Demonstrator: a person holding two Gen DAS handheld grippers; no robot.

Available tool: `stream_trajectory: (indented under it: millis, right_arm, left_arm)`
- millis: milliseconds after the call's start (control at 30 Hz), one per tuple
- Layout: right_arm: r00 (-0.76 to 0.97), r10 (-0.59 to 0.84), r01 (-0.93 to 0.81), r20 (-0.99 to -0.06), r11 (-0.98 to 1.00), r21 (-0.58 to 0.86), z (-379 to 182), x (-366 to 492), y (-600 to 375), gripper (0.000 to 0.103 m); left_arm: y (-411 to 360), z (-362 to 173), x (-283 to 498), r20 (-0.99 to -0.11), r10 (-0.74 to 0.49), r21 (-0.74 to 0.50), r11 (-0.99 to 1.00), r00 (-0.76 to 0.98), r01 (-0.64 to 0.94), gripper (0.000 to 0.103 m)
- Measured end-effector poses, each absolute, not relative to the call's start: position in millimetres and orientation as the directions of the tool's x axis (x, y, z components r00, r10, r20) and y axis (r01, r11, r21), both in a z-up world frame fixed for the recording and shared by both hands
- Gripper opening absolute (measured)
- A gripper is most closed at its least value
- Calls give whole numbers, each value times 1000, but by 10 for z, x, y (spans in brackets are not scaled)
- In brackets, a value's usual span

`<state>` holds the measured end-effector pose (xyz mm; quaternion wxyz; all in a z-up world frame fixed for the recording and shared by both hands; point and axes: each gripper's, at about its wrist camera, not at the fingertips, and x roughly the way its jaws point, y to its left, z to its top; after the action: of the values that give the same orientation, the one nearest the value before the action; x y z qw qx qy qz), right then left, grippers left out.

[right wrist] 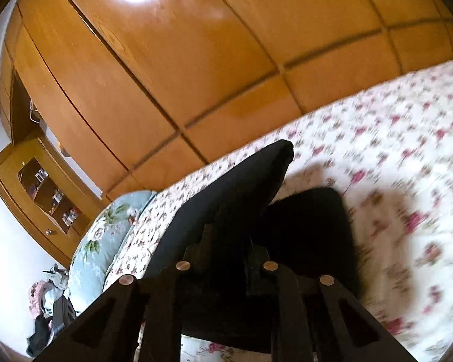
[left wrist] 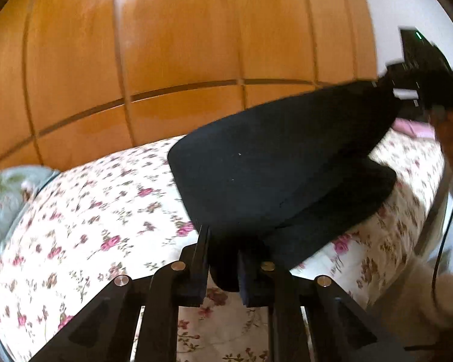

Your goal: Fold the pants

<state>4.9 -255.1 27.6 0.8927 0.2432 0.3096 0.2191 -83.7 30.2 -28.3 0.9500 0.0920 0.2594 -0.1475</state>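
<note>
Wardrobe doors (left wrist: 166, 45) of orange wood fill the background beyond both our tongs. Below them spreads the flowered bed (left wrist: 90, 211). Black pants (left wrist: 281, 157) hang lifted between our tongs, sagging onto the bed ahead. Our left tongs (left wrist: 223, 268) pinch one end of the pants; our right tongs (right wrist: 229, 259) pinch the other.

At the bottom centre of the frame the right claw (right wrist: 226, 253) pinches black pants (right wrist: 241, 187), which rise in a fold toward the middle. Behind them the floral bed (right wrist: 392, 138) fills the right side, blurred. A blue pillow (right wrist: 105, 232) lies lower left, a wooden wardrobe (right wrist: 196, 60) above.
</note>
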Motion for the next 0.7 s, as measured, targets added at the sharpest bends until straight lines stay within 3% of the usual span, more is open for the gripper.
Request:
stream_trajectory:
  millis: [233,333,467,567,700]
  right_arm:
    - [634,474,-103,-611,835,540,-327,84,-2678,15]
    - [651,495,-78,-576,798,598,-500,62,-2742,15]
    - [633,495,-101,-594,815,571,-430,55,-2729,17]
    - [618,498,-76,-608,807,585,-388,43,-2791,23]
    - [694,359,-21,-624,876,482,-142,-3,-2871,28]
  left_arm:
    - [94,-485,-922,-527,-177,249,903,831,350,16]
    - [92,-499,-973,-539,-180,248,900,823,359,18]
    - [347,-402,-971,-586,-298,49,915,754,400,24]
    - [644,-255,-960,-572,-381,-118,914,726,387,26]
    - [834,56,-915,-500,-380,-168,924,778,343,29]
